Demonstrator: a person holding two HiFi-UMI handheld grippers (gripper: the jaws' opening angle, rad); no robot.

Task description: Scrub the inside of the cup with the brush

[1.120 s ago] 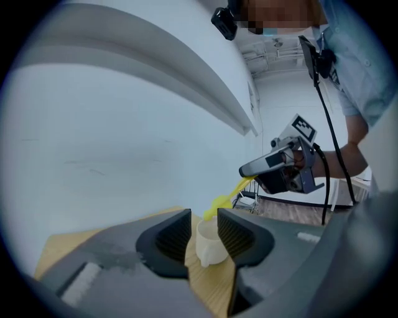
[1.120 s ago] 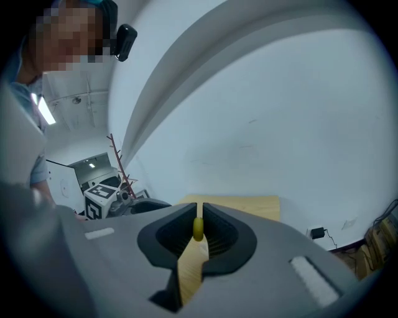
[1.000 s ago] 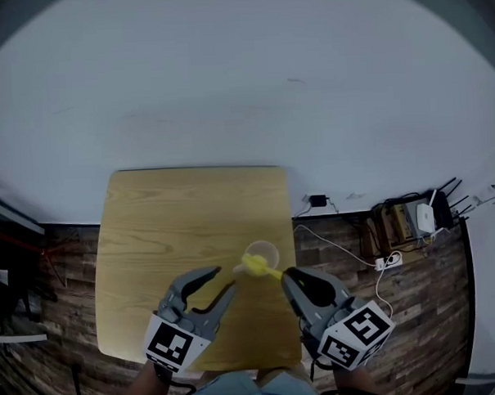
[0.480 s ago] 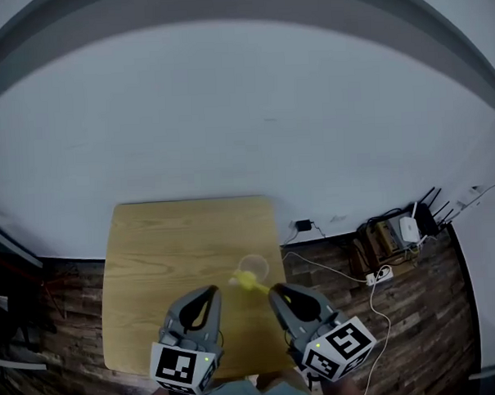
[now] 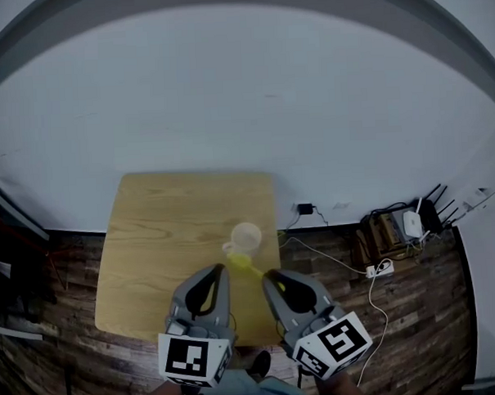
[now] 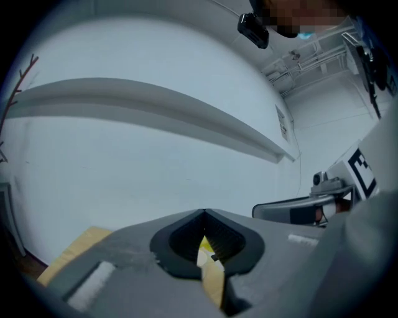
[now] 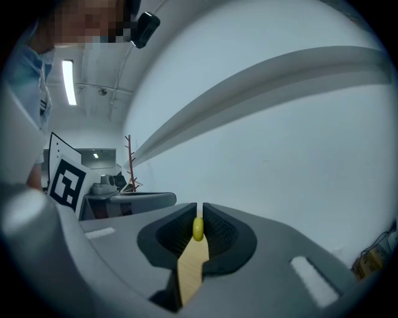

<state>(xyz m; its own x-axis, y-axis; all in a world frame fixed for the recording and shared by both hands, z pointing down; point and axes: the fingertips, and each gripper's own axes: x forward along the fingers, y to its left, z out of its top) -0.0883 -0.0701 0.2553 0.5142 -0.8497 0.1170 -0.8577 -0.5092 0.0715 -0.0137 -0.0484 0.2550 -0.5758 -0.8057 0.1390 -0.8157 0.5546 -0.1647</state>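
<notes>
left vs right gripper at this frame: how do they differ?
1. The left gripper has its jaws closed on each other with nothing pinched. The right gripper is clamped on the yellow brush.
2. In the head view the right gripper's brush reaches toward the cup. The left gripper only points that way.
Shared: both are shut, side by side over the table's near edge.

Pale translucent cup (image 5: 246,233) stands upright on the table (image 5: 151,238) near its right edge, centre frame. Yellow brush (image 5: 244,262) sits just below cup, head beside it, handle clamped in right gripper (image 5: 267,276).
</notes>
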